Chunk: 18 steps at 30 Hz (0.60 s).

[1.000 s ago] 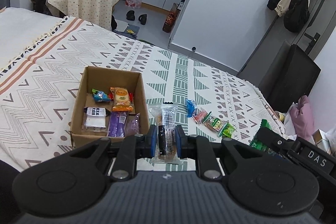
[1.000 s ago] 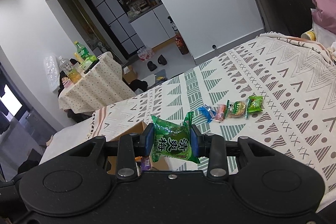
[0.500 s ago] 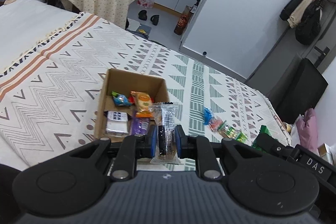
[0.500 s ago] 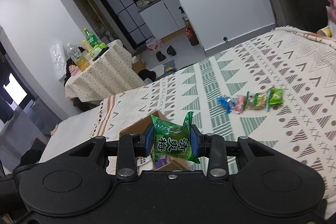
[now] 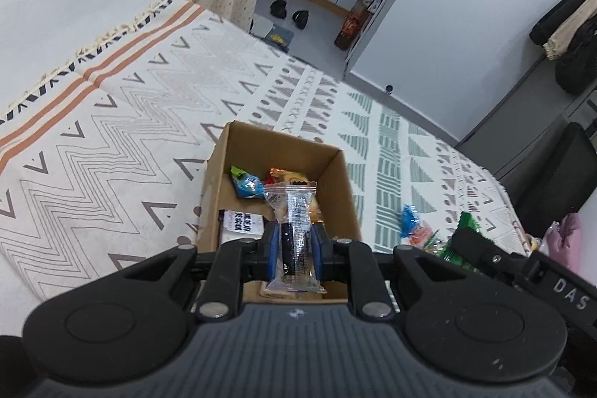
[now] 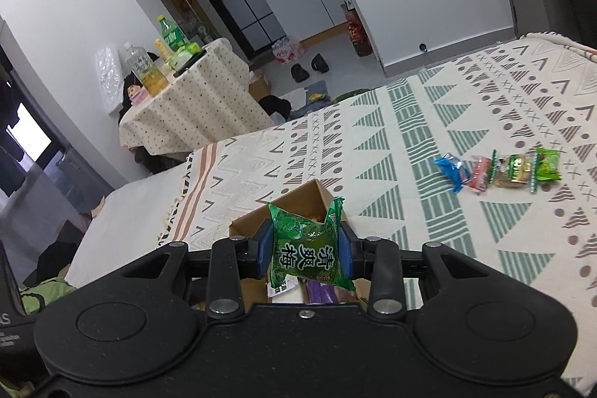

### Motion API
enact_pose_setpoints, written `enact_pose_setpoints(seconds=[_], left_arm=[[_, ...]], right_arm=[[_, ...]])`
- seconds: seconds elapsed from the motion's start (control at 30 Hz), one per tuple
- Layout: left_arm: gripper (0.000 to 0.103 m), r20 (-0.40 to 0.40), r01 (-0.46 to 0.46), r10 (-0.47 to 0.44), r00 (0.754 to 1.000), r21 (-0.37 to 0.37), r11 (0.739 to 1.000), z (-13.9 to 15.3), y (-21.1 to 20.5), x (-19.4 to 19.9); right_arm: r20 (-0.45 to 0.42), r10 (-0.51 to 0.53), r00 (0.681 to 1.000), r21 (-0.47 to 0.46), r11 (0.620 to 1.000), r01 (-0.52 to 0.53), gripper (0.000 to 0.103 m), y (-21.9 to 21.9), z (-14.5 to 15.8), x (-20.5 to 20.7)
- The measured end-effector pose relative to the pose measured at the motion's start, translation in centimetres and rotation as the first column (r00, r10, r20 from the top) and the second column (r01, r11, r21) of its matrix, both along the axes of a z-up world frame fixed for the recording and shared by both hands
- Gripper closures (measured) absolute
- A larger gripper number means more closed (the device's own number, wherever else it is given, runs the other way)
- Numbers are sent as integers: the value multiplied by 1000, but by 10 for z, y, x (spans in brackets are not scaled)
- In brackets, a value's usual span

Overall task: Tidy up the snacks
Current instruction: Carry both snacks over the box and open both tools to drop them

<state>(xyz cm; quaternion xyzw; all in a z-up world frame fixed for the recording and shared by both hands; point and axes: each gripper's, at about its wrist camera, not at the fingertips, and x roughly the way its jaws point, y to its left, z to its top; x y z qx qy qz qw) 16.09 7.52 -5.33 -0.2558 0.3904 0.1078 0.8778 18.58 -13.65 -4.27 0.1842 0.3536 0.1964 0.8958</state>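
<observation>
An open cardboard box (image 5: 238,144) (image 6: 298,198) sits on the patterned bedspread with several snacks inside, among them a blue packet (image 5: 246,184) and a white packet (image 5: 242,224). My left gripper (image 5: 294,248) is shut on a clear-wrapped dark snack bar (image 5: 294,230), held over the box's near right part. My right gripper (image 6: 304,252) is shut on a green plum-candy packet (image 6: 304,248), held just above the box. A row of loose snacks (image 6: 500,168) (image 5: 414,224) lies on the bedspread to the right of the box.
The patterned bedspread (image 5: 130,122) spreads around the box. Beyond the bed stand a small table with a dotted cloth (image 6: 194,103) carrying bottles, shoes on the floor (image 6: 309,66), and white cabinets. Coats hang at the right (image 5: 567,36). The other gripper's body (image 5: 522,267) shows at right.
Both grippers have moved left toward the box with their snacks; the left one now holds the bar over the box, the right holds the green packet above it. The row of loose snacks stays put.
</observation>
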Motion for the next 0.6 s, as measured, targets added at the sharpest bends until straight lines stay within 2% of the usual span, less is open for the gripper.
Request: enact_pose_setpoints(seconds=[0.27,0.43,0.6], left_arm=[[85,-50,-30,29,998,-25,999,-12,13,18],[78,-78,-49,46,996,-38,998,-13,19,25],[54,-69,-61,60,996,-9,998,-6,21,23]], right_arm=[[-24,17,1000,-21,1000,-17,68,16,-3,19],[-26,21,999,-22,1000,-21,68,22,-1,26],[-24,34,999,-12,999,-35,68,28,1,29]])
